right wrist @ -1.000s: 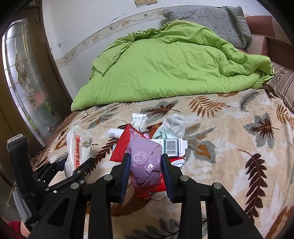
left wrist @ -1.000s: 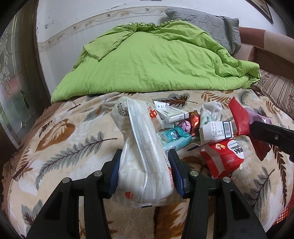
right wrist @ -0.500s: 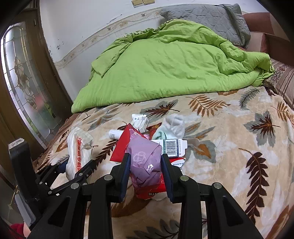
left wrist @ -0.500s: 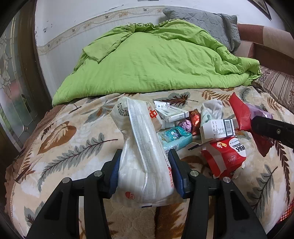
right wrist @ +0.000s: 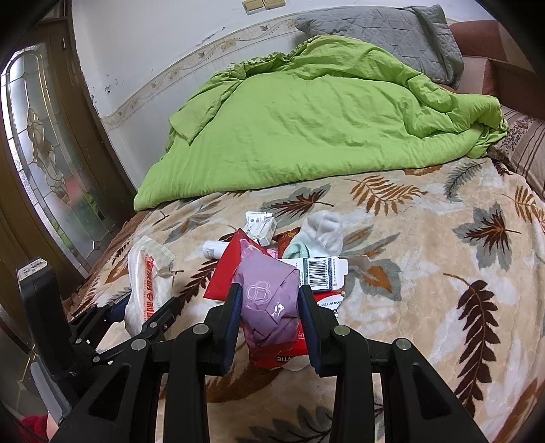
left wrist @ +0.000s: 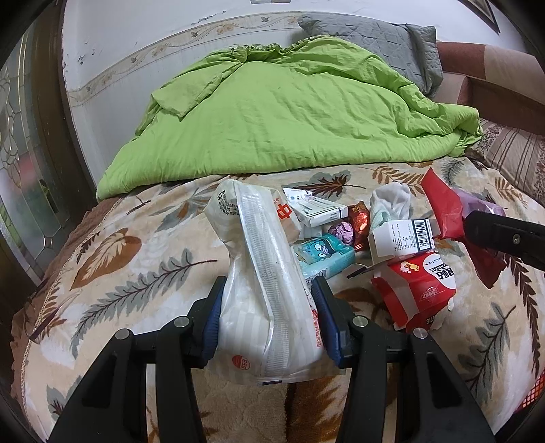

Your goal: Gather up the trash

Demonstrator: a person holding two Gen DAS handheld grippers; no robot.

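Observation:
My left gripper [left wrist: 269, 293] is shut on a large white plastic bag [left wrist: 265, 283] with red print, held up over the bed; the same bag [right wrist: 148, 283] shows at the left of the right wrist view. My right gripper [right wrist: 269, 293] is shut on a crumpled purple wrapper [right wrist: 269, 300] together with a red packet [right wrist: 226, 272]. A trash pile lies on the leaf-patterned blanket [right wrist: 425, 272]: a white barcode box [left wrist: 402, 235], a red-and-white packet [left wrist: 415, 286], a teal tissue pack [left wrist: 323, 254], a white carton [left wrist: 313, 208] and a white sock [left wrist: 391, 201].
A bunched green quilt [left wrist: 289, 112] covers the far half of the bed, with a grey pillow [right wrist: 381, 30] behind it. A glass-panelled wooden door [right wrist: 44, 163] stands at the left. Striped cushions [left wrist: 517, 160] lie at the right edge.

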